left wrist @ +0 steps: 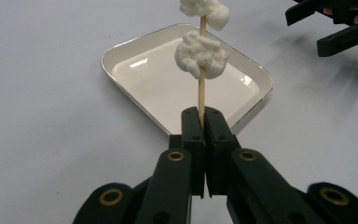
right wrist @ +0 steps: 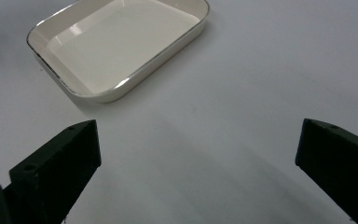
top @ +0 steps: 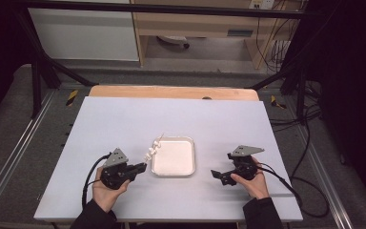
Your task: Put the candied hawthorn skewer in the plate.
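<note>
A: Left claw (left wrist: 200, 122) is pinching the bare end of a wooden skewer (left wrist: 201, 91), with white fluffy lumps (left wrist: 200, 56) threaded on it, held up over the left edge of the tray (top: 190, 143).

B: Looks like it's mid-carry then. Next it needs lowering into the tray, I'd guess. Right claw (top: 223, 175) just sits spread open beside it.
</note>
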Motion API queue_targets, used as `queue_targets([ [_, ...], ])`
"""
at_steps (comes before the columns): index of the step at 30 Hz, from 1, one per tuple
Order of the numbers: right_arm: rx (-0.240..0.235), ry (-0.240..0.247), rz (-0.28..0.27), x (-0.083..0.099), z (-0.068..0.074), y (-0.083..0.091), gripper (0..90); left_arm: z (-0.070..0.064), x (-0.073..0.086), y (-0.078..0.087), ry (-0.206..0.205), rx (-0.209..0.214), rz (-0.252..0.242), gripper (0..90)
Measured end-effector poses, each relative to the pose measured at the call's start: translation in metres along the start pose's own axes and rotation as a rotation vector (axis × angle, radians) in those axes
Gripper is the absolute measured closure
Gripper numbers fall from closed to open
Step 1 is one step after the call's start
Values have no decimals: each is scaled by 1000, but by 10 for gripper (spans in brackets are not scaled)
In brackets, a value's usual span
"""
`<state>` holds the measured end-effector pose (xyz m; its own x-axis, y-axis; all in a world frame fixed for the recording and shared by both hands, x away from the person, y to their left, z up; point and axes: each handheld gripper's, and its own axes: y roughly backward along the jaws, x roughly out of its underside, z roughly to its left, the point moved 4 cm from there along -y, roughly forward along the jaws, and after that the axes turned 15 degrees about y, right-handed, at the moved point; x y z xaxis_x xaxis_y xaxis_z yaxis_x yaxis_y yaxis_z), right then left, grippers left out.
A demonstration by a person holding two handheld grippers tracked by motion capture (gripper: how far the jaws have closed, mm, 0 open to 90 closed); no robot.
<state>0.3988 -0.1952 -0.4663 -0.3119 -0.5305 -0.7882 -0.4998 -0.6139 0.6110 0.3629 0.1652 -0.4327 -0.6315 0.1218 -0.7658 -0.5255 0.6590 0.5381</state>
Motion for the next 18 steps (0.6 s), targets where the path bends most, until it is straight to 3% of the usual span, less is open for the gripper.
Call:
queue_targets([
  [6,31,-19,7,15,-7,11,6,-3,-8,-8,0,-1,41,882],
  [18,63,-21,2,33,-13,27,6,-16,-27,-33,-26,-47,118,882],
])
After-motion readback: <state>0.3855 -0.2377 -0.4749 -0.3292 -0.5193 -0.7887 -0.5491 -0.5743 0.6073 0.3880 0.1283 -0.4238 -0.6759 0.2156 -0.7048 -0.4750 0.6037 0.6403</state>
